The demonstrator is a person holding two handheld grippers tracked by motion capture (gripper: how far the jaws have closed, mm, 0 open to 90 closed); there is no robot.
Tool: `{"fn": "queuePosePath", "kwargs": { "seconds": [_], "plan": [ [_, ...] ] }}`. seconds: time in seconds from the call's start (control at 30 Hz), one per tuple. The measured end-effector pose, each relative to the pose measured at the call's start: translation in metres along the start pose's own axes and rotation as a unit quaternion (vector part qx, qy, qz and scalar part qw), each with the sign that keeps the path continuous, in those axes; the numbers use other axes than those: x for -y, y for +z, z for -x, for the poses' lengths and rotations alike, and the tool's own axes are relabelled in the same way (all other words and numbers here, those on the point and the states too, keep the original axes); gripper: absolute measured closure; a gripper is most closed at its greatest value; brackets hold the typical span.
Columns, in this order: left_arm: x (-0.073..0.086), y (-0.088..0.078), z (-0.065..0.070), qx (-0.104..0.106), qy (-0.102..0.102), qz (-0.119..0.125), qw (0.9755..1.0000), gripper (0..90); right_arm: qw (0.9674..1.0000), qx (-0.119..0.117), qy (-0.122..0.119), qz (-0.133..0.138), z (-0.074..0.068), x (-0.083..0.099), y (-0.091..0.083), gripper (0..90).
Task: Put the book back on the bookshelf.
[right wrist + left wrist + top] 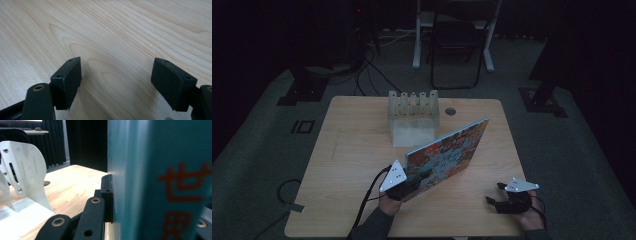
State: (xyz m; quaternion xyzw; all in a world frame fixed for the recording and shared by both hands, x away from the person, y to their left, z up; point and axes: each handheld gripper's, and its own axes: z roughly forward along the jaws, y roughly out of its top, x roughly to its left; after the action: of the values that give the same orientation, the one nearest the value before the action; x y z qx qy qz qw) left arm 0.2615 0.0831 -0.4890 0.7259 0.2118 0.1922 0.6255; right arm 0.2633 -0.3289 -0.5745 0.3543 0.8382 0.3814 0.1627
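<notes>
On the table [357, 150], the pale slotted rack [413, 117] stands empty. Just in front of it a colourful book [447, 152] tilts on edge, its near corner clamped in the left gripper [409, 186]. The right gripper [504, 200], well right of the rack, has jaws apart, empty; dim light hides the cover's detail.

Red 世 and probably 界 on book [160, 180] spine

The room is dim, lit weakly from above. A light wooden table [357, 150] stands on grey carpet [257, 150]. Behind it a dark folding chair [455, 45] sits between the white legs of a desk [417, 40]. Black cables [372, 67] trail across the floor, and dark curtains [57, 142] hang along the far side
</notes>
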Motion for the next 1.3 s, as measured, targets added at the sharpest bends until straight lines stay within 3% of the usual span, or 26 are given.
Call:
{"fn": "queuePosePath", "kwargs": {
  "seconds": [0.7, 1.3],
  "plan": [
    [-0.007, -0.016, -0.005, -0.017, -0.001, 0.007, 0.9998, 81.1, 1.0, -0.002, 0.0, -0.003, 0.0, 0.0, 0.001, 20.6],
    [-0.01, -0.027, -0.012, -0.045, -0.006, 0.012, 0.9989, 81.1, 1.0, -0.003, 0.0, -0.003, 0.0, -0.001, 0.001, 20.1]
  ]
}}
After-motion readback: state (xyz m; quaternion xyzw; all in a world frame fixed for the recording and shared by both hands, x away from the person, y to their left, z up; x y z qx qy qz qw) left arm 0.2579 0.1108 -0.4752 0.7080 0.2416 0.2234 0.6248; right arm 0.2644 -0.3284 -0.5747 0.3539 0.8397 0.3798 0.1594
